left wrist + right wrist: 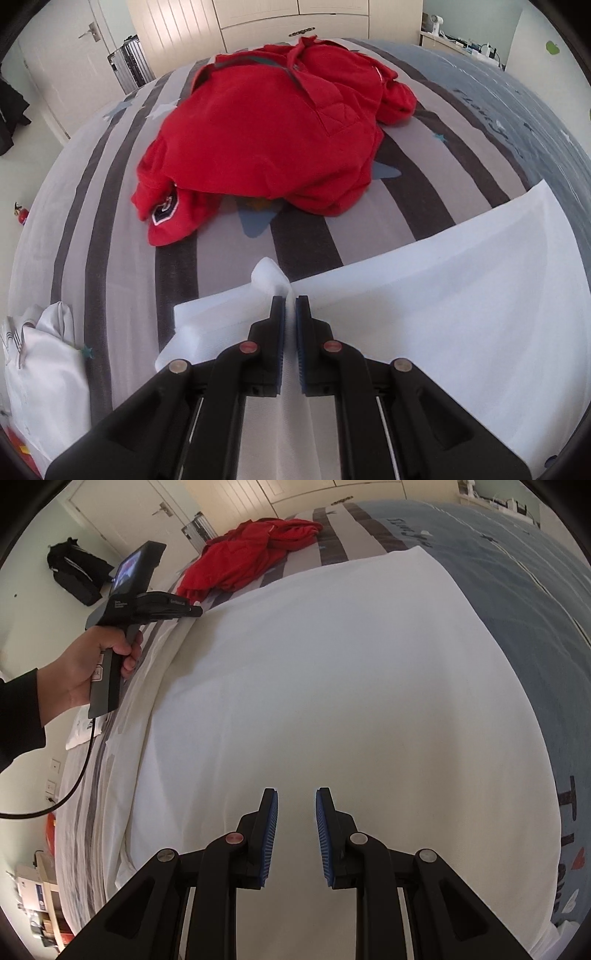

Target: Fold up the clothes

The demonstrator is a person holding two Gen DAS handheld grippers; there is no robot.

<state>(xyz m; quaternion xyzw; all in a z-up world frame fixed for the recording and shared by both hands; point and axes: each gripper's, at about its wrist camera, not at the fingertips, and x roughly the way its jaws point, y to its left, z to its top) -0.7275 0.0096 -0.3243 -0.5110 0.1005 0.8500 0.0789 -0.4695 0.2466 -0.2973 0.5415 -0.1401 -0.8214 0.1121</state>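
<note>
the left gripper point(290, 301) pinches a thin ridge of white garment point(424, 314) at its fingertips, which may slip free, while the right gripper point(296, 801), fingers slightly spread, holds nothing.

On the bed point(110, 206) before you, a spread garment point(332, 686) lies nearest, its edge pinched in your left gripper point(290, 299). A crumpled jacket point(266, 136) lies beyond it, apart. Your right gripper point(296, 797) hangs over the garment's middle. A folded cloth point(44, 354) sits at the bed's left edge.
</note>
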